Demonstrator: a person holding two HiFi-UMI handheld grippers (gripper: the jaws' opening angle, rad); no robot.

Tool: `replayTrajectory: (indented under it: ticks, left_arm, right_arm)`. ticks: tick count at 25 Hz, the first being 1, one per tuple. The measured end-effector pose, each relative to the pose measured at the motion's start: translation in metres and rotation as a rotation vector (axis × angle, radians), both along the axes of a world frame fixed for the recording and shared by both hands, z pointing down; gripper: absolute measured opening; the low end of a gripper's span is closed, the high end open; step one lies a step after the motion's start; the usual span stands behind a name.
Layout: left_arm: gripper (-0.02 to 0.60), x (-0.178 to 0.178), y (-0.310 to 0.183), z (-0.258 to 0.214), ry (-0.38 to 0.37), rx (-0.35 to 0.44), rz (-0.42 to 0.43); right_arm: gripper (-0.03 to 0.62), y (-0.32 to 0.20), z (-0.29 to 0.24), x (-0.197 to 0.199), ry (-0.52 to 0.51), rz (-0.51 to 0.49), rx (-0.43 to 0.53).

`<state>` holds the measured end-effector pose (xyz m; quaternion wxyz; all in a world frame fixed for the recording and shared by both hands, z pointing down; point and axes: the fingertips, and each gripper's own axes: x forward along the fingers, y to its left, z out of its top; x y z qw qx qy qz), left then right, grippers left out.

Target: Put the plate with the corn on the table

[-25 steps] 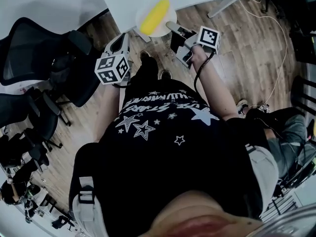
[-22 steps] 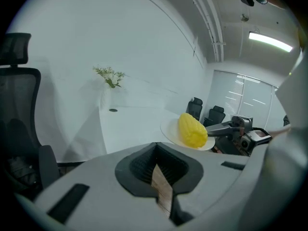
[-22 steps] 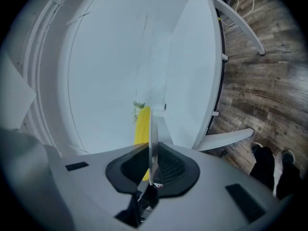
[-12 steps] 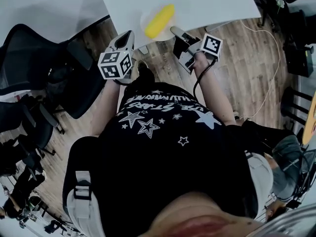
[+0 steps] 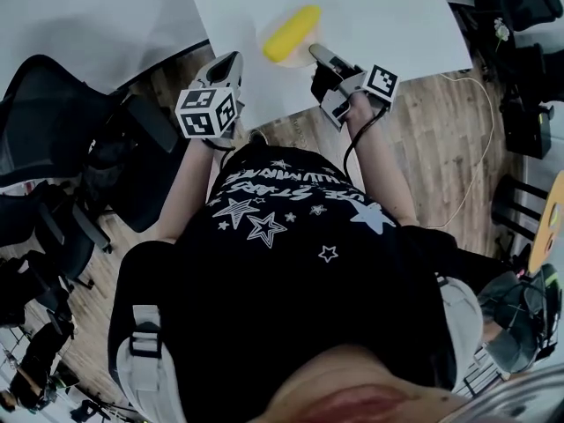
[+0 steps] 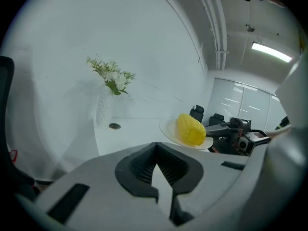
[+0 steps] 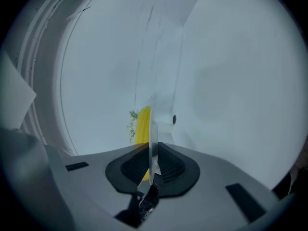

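A yellow corn cob [image 5: 292,33] lies on a white plate [image 5: 306,55]. My right gripper [image 5: 315,52] is shut on the plate's near rim and holds it above the white table [image 5: 379,11], close to the table's near edge. The right gripper view shows the plate [image 7: 153,141] edge-on between the pads, with the corn [image 7: 143,126] behind it. My left gripper [image 5: 231,61] hangs shut and empty to the left of the plate. In the left gripper view, past my left gripper [image 6: 156,158], the corn [image 6: 191,129] on the plate [image 6: 168,130] floats over the table.
A white vase with flowers [image 6: 107,102] and a small round dark disc [image 6: 114,126] stand farther back on the table. Black office chairs [image 5: 70,122] crowd the left side. A wooden floor [image 5: 441,122] with a cable lies to the right.
Both grippers and the plate with the corn have travelled forward, from above the wooden floor to above the white table's near edge. The grip on the plate is unchanged.
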<state>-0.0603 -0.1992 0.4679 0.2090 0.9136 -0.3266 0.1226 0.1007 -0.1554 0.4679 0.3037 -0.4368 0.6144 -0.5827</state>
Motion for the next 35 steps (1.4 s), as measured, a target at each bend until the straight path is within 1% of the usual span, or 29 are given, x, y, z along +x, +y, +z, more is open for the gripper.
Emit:
replayTrajectory:
  ticks: [2,7,11,14,20,23,27,32,35]
  left_arm:
    - [0.005,-0.002,-0.018,-0.001,0.007,-0.001,0.009]
    - [0.005,-0.001,-0.020,-0.007,0.011,0.015,0.005]
    - [0.005,0.006,-0.034,-0.006,0.012,0.004,-0.016]
    - [0.005,0.010,-0.046,-0.005,0.007,-0.005,-0.057]
    - [0.005,0.022,-0.075,-0.002,-0.011,-0.014,-0.159]
    - [0.005,0.030,-0.094,0.001,-0.017,-0.022,-0.199]
    - [0.005,0.051,-0.125,-0.001,-0.032,-0.039,-0.258]
    - [0.005,0.061,-0.131,0.009,-0.052,-0.042,-0.291]
    - [0.005,0.072,-0.147,0.014,-0.061,-0.046,-0.310]
  right_arm:
    - [0.040,-0.021,-0.001,-0.004,0.011,-0.005,0.002]
    - [0.040,-0.034,-0.011,-0.009,0.017,-0.036,0.014]
    - [0.040,-0.057,-0.012,-0.007,0.014,-0.068,0.017]
    - [0.040,-0.074,-0.008,0.001,-0.006,-0.094,0.007]
    - [0.040,-0.112,0.004,0.033,0.004,-0.163,-0.005]
    - [0.040,-0.140,0.011,0.047,0.027,-0.212,-0.005]
    - [0.040,-0.181,0.013,0.069,0.022,-0.275,-0.018]
    - [0.040,-0.196,0.027,0.076,0.030,-0.335,-0.024]
    - [0.040,-0.215,0.034,0.082,0.031,-0.373,-0.024]
